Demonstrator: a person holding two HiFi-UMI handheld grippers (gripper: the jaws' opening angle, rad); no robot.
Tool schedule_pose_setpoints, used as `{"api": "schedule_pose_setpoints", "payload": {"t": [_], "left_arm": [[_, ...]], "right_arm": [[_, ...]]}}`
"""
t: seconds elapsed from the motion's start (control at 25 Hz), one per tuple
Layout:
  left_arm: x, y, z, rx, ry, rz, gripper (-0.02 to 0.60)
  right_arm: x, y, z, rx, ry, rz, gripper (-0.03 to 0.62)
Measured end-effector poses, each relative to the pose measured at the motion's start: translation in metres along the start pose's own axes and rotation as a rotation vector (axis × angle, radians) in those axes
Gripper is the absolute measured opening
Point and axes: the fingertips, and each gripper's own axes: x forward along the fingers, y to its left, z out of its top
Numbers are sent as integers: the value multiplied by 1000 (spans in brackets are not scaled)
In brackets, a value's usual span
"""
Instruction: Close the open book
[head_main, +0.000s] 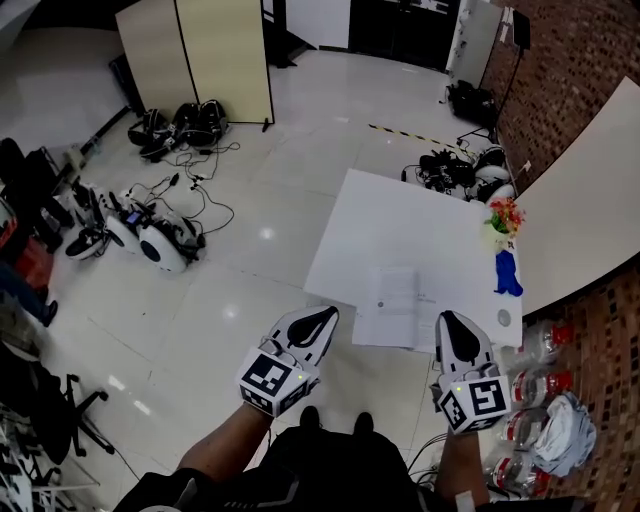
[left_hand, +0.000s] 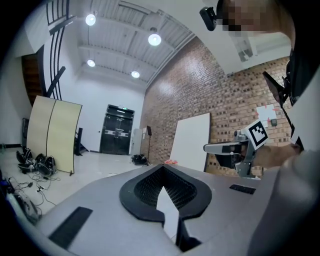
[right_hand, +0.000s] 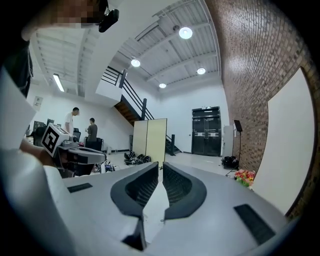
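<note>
An open white book (head_main: 398, 305) is lying flat near the front edge of a white rectangular table (head_main: 385, 215), pages facing up. The white-and-black left gripper (head_main: 324, 317) is hovering off the table's near left corner, its jaws pressed together with nothing between them. The matching right gripper (head_main: 447, 320) is pointing along the book's right edge, jaws likewise closed and empty; whether it is touching the page is unclear. A small bunch of red and yellow flowers (head_main: 505, 215) and a blue object (head_main: 507, 272) are standing beyond the book, by the table's right edge.
</note>
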Motion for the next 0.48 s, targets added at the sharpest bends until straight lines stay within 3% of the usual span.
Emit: {"api": "schedule_pose_setpoints", "payload": {"t": [0.32,0.48], "left_arm": [[25,6,-19,-14,42,59,-3],[35,9,-55,-48,110,85,-3]], "right_arm": [[28,-13,-24,-124,86,71,8],[46,0,-74,-163,205,150,99]]}}
